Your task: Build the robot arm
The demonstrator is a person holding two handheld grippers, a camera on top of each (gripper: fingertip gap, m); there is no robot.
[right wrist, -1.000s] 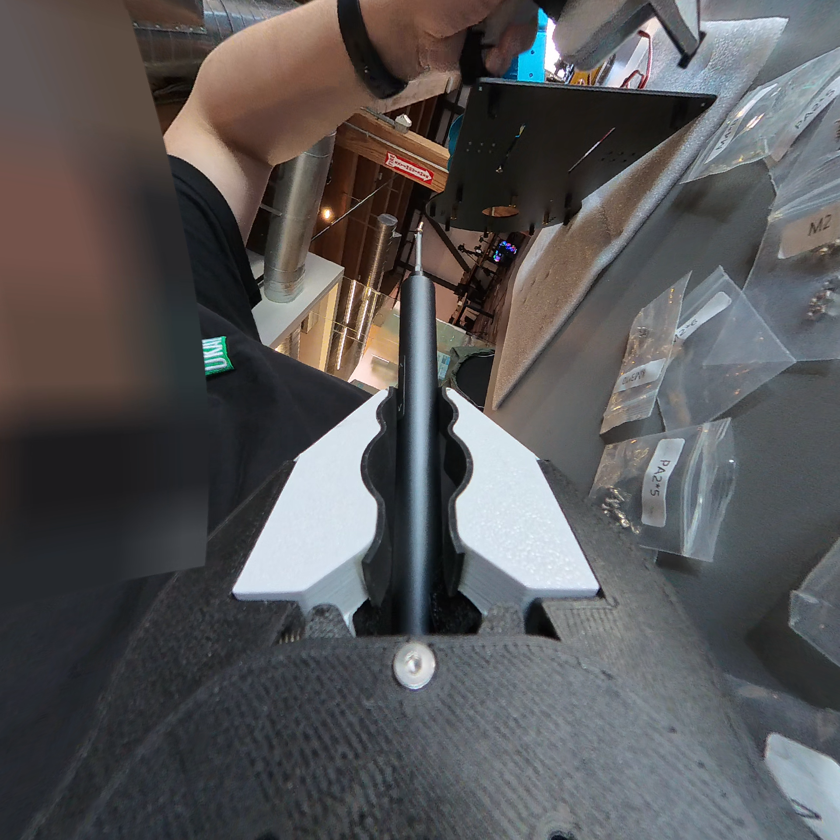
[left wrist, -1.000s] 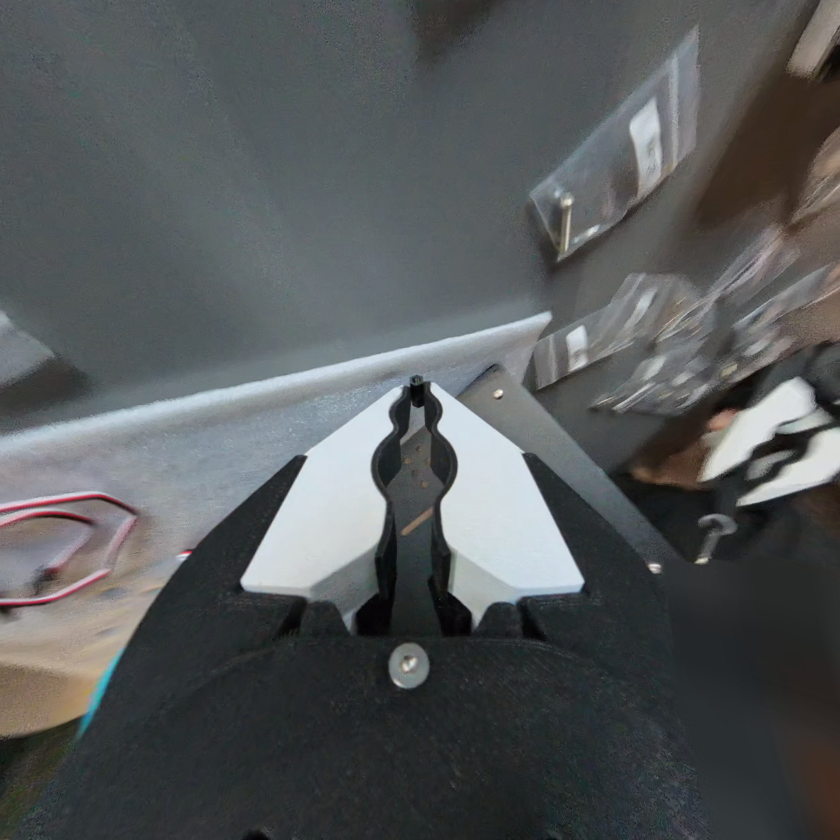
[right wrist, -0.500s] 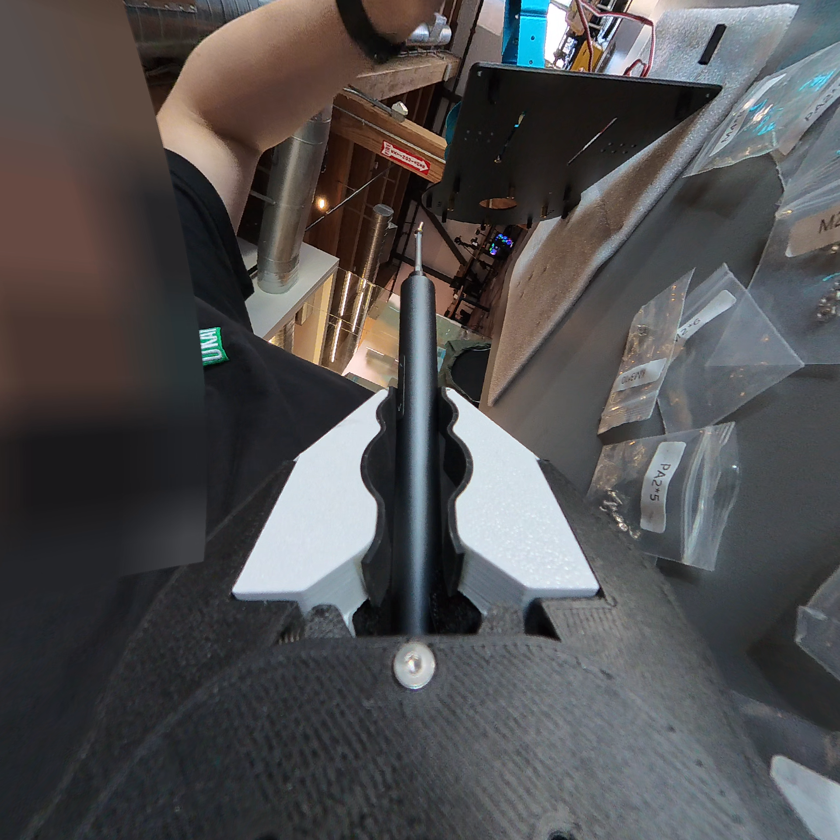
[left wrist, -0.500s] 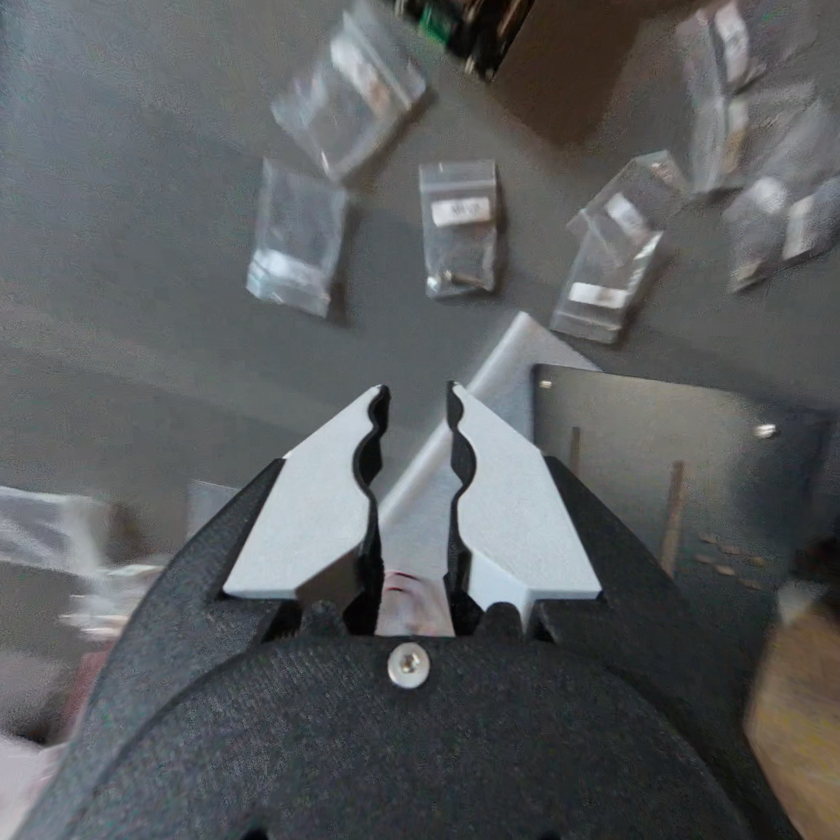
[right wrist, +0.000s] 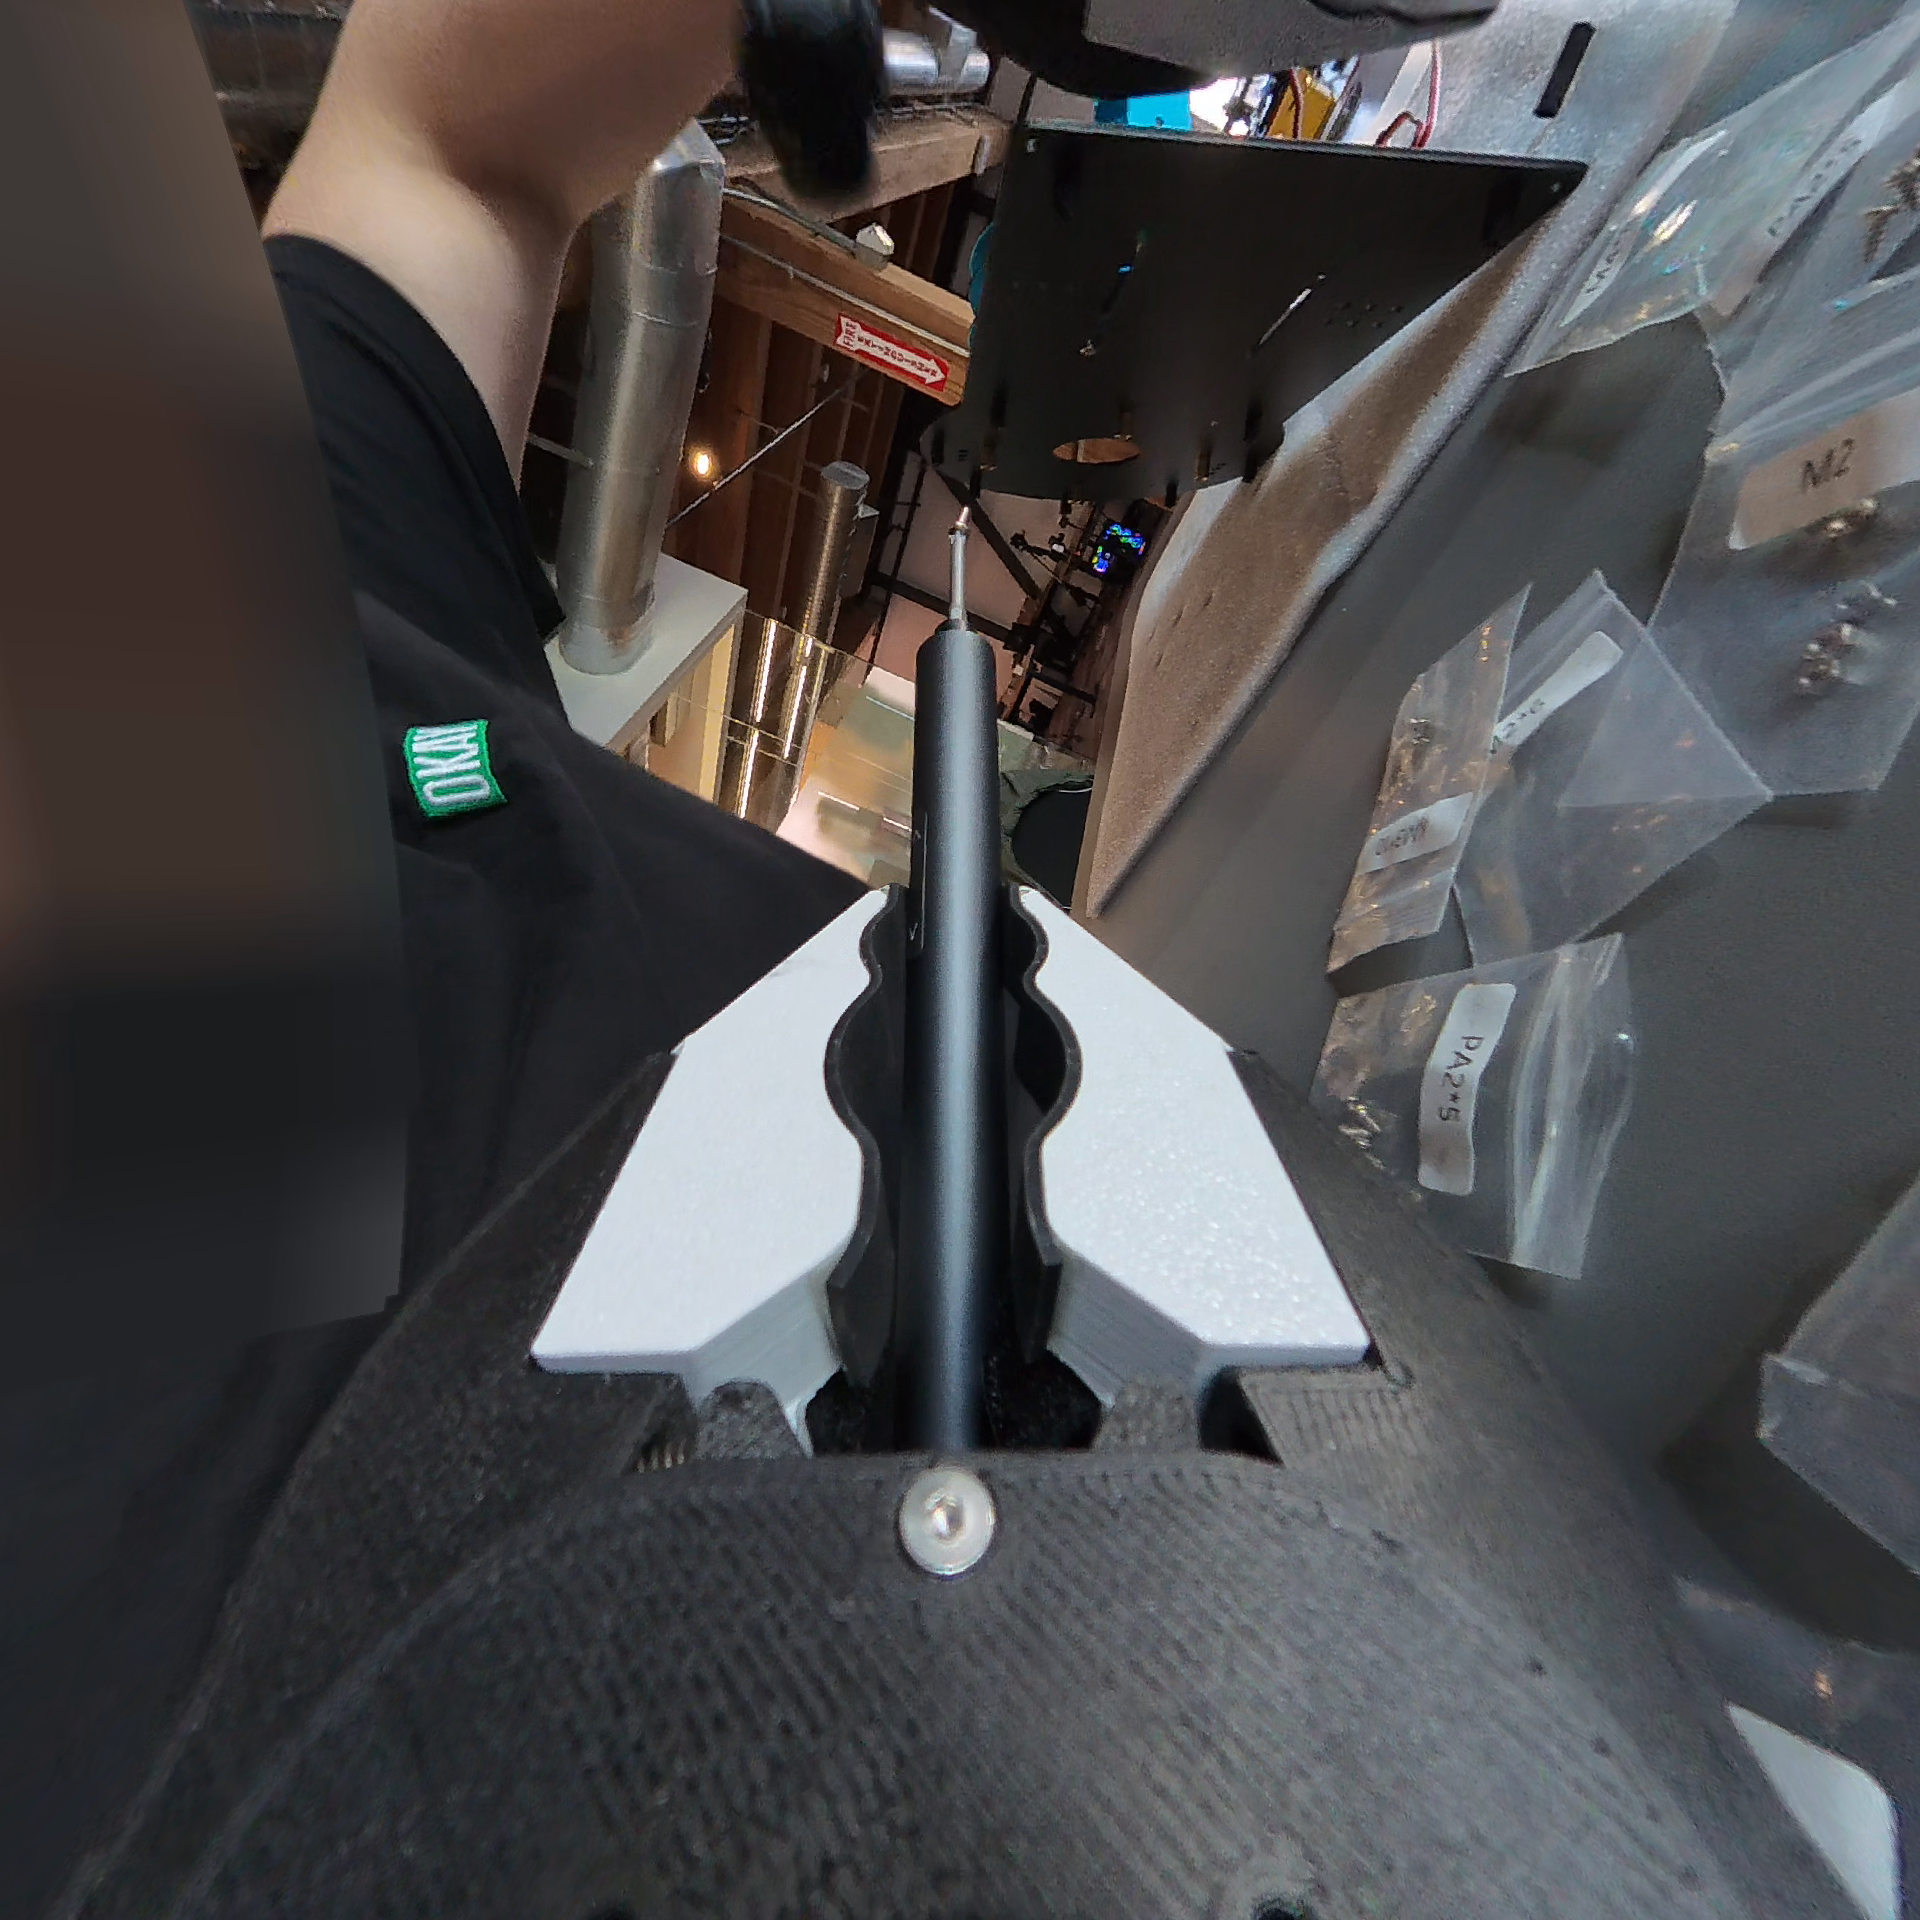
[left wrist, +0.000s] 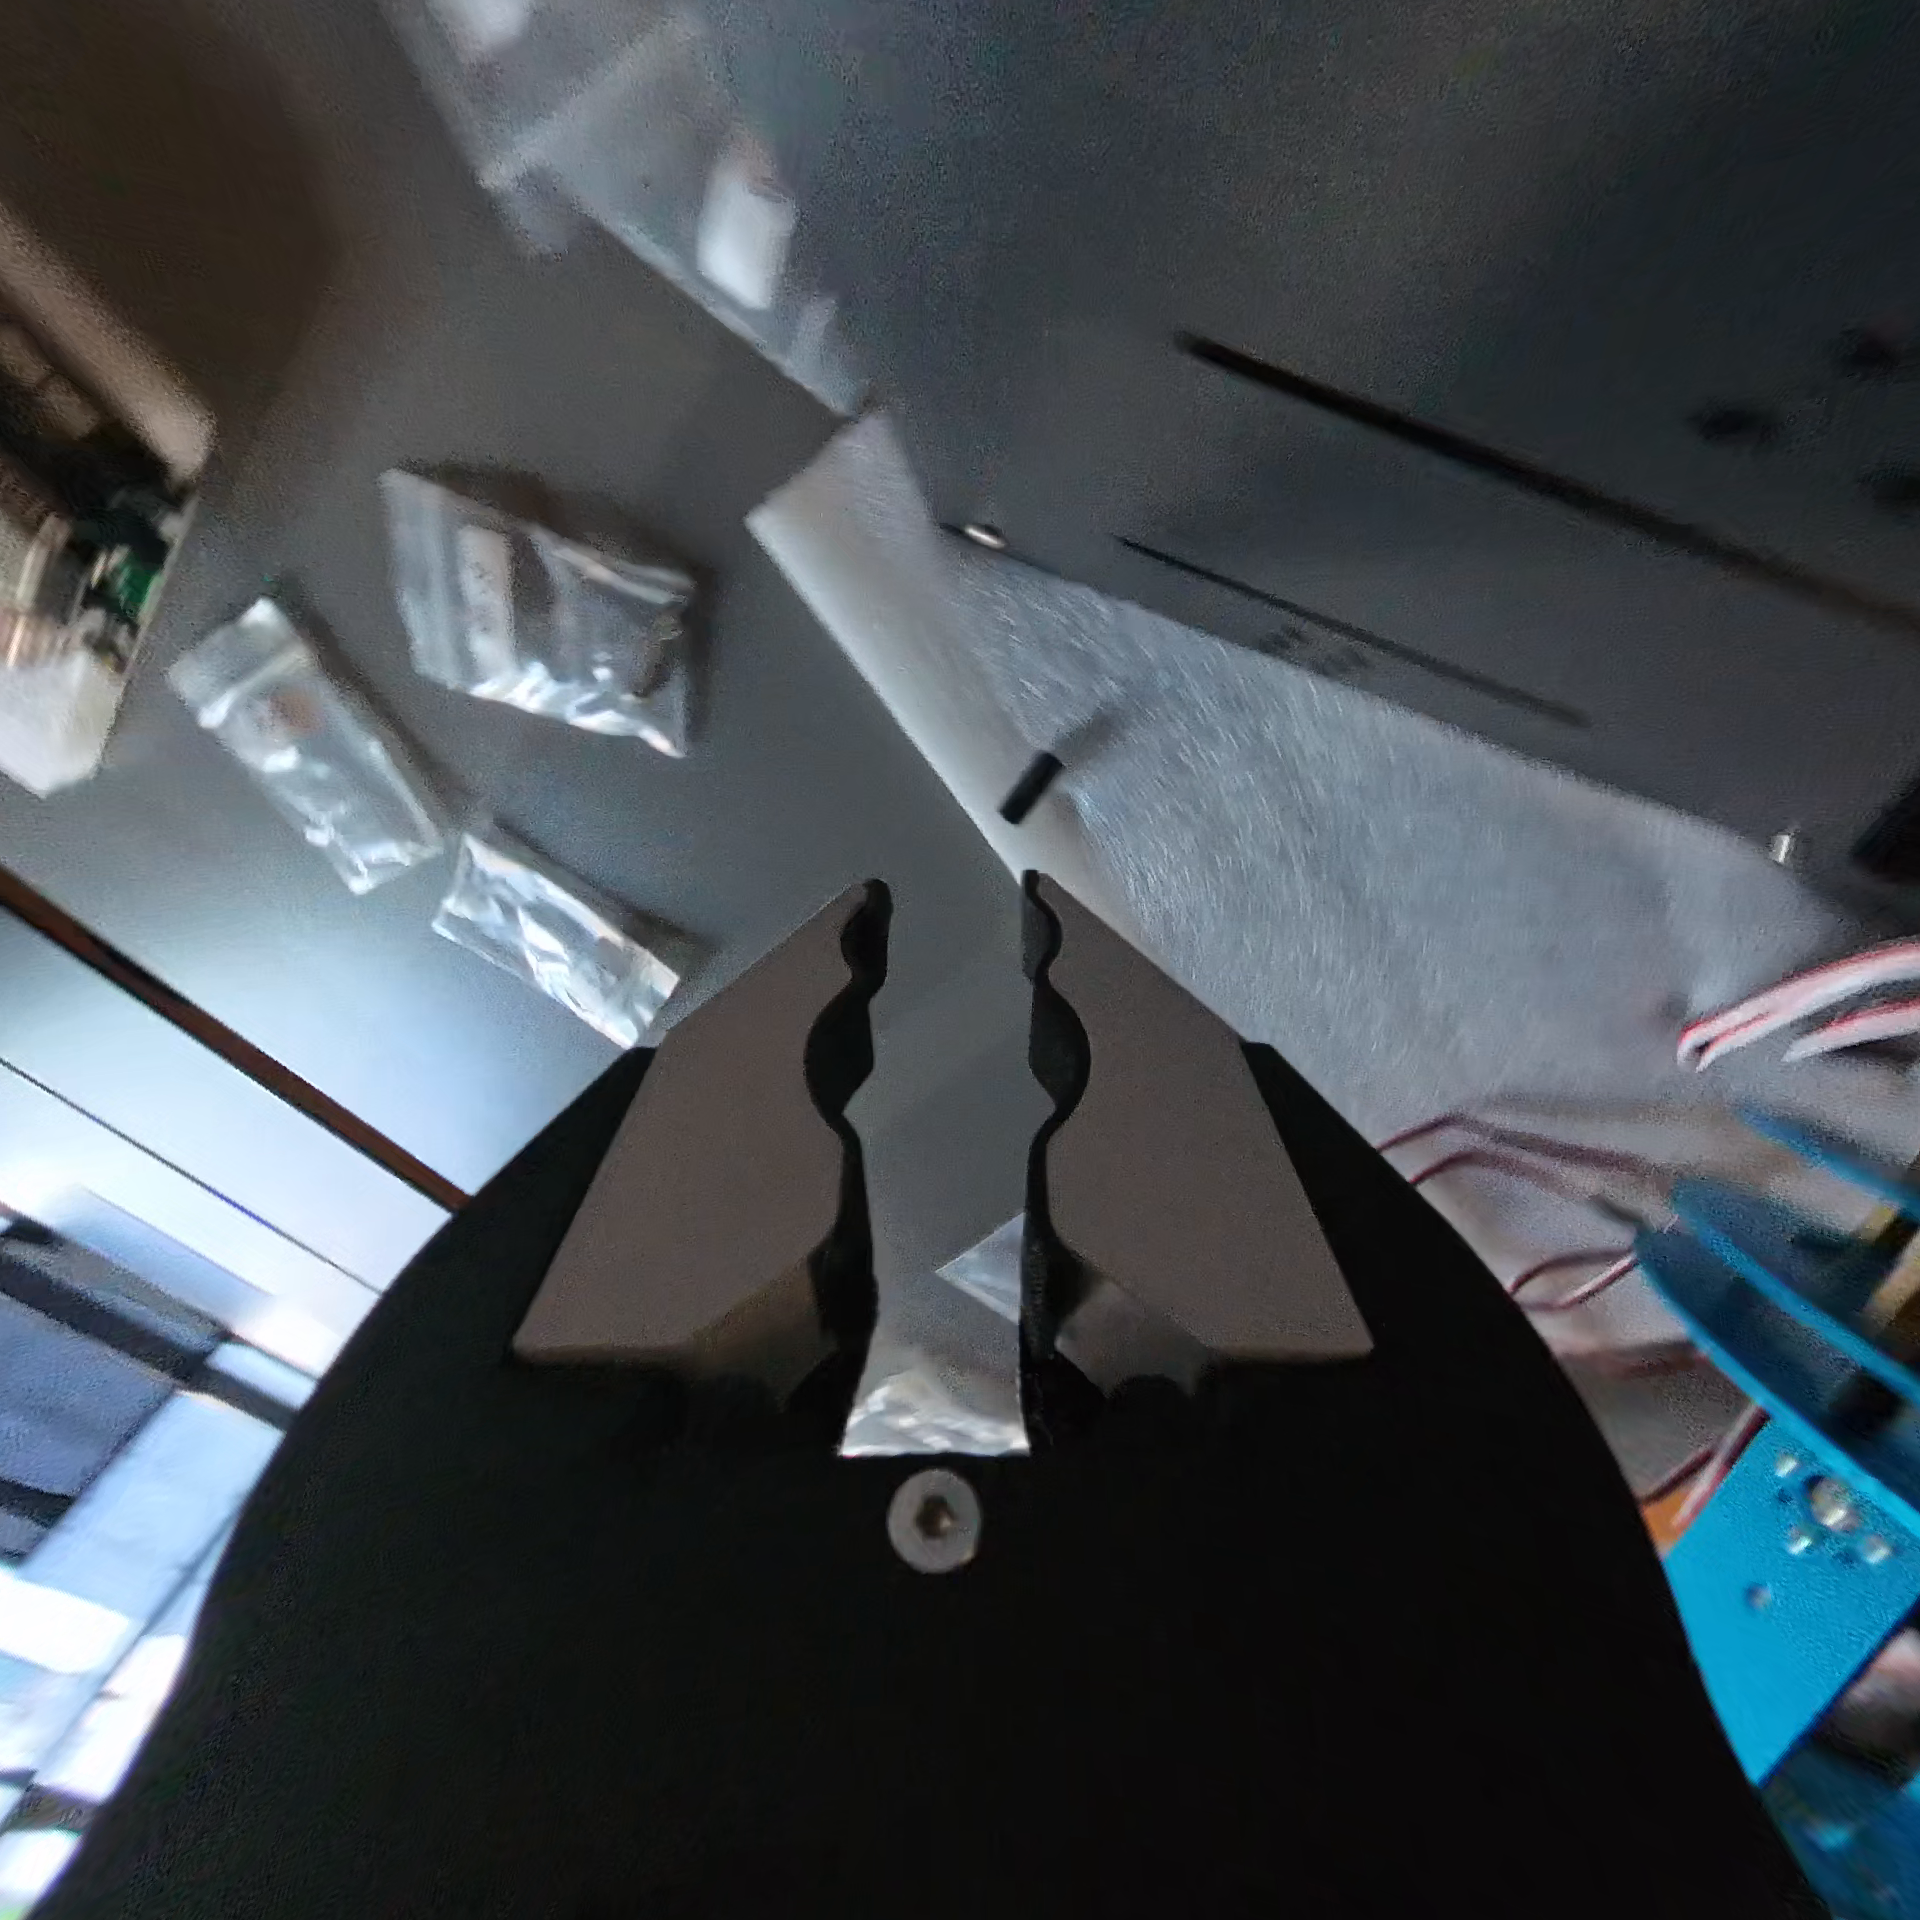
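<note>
My left gripper [left wrist: 956, 883] is open and empty, hovering above the dark table beside the edge of a grey foam pad [left wrist: 1351, 831]. A small black standoff [left wrist: 1029, 788] lies on the pad just beyond my fingertips. A black metal plate [left wrist: 1455, 312] rests over the pad's far side. My right gripper [right wrist: 951, 894] is shut on a black pen-shaped screwdriver [right wrist: 951, 935], whose thin bit points at the black plate's [right wrist: 1195, 312] underside edge. The standoff [right wrist: 1562, 68] also shows on the pad in the right wrist view.
Several clear bags of small hardware [left wrist: 551, 613] lie on the dark table [left wrist: 831, 727], also in the right wrist view [right wrist: 1507, 1091]. Blue metal parts [left wrist: 1766, 1455] and red-white wires [left wrist: 1787, 1018] sit at the right. A person's arm [right wrist: 468, 156] reaches across above. My right fingertips sit around 25 cm from my left ones.
My left gripper let go of the small black standoff, opened, and swung away over the bags and back by the pad; the standoff now lies on the foam. The right gripper stays still.
</note>
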